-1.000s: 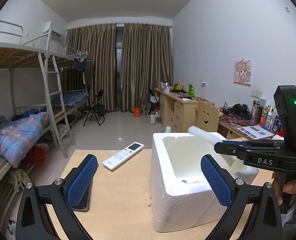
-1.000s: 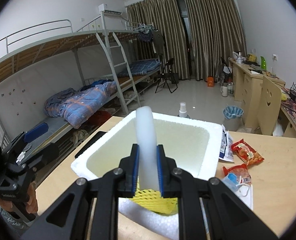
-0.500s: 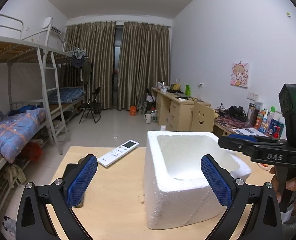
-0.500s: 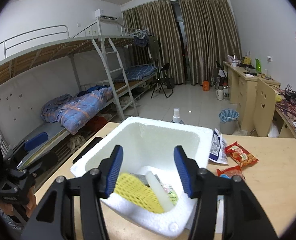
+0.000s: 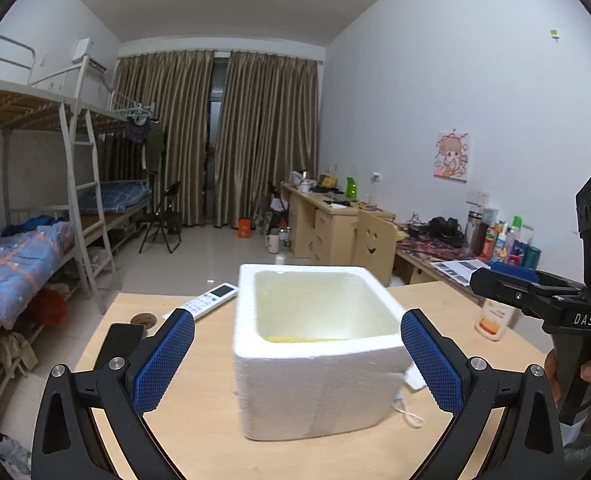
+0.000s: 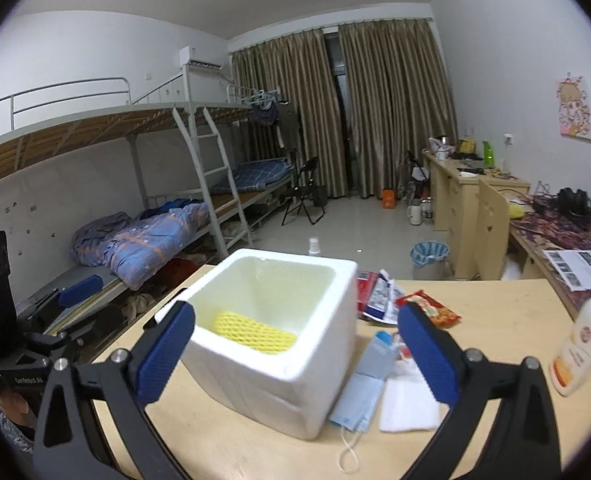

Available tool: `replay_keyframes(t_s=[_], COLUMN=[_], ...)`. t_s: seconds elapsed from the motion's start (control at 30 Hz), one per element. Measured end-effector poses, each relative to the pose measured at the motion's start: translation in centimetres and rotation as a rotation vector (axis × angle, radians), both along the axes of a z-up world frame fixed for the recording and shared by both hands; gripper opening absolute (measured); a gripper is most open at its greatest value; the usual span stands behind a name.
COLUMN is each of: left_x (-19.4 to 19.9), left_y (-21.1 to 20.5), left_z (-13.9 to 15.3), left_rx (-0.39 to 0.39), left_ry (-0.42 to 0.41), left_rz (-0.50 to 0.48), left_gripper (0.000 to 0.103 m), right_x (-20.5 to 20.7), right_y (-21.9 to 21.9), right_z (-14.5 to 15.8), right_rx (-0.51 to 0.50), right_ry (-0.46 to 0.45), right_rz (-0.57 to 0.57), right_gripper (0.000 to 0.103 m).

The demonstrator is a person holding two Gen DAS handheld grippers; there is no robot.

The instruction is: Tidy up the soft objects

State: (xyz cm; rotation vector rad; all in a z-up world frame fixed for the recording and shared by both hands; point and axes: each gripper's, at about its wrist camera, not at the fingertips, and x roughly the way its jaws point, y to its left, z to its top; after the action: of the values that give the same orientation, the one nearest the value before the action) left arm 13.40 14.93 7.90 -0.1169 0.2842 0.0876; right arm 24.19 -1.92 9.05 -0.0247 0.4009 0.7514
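Note:
A white foam box [image 6: 279,380] stands on the wooden table [image 6: 495,320]. Inside it lies a yellow foam net [image 6: 251,330], seen as a yellow strip [image 5: 303,338] in the left wrist view. The box wall hides anything else inside. My right gripper [image 6: 295,354] is drawn back just short of the box. Its jaws are opening wide and hold nothing. My left gripper [image 5: 297,360] is open and empty, facing the box [image 5: 315,360] from another side. A blue face mask [image 6: 365,384] and a white folded pad [image 6: 407,404] lie right of the box.
Snack packets [image 6: 431,310] lie behind the mask. A lotion bottle [image 6: 583,348] stands at the table's right. A white remote [image 5: 207,300] and a dark phone [image 5: 125,336] lie left of the box. Bunk beds, desks and a bin fill the room beyond.
The right gripper let go of the white foam tube over the box, opened wide and pulled back and up. The left gripper also drew back from the box.

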Motion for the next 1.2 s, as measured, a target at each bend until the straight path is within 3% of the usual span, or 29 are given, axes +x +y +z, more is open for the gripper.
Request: replay_keyframes(t_s=[0.4, 0.73, 1.2], left_x=[-3.4, -4.3, -1.1], left_y=[-5.3, -7.8, -11.4], left_z=[0.3, -1.3, -4.8], left_rx=[0.0, -0.043, -0.075], left_ry=[-0.019, -0.03, 0.01], left_rz=[-0.058, -0.113, -0.236], left_gripper=[0.103, 0.103, 0.103], right_x=[-3.5, -5.6, -4.0], right_y=[-5.1, -7.9, -10.4], right_z=[0.0, -1.8, -5.5], right_rx=[0.012, -0.006, -0.053], right_ry=[-0.032, -0.041, 0.013], right_rz=[-0.075, -0.122, -0.165], right_gripper=[0.103, 0.103, 0.103])
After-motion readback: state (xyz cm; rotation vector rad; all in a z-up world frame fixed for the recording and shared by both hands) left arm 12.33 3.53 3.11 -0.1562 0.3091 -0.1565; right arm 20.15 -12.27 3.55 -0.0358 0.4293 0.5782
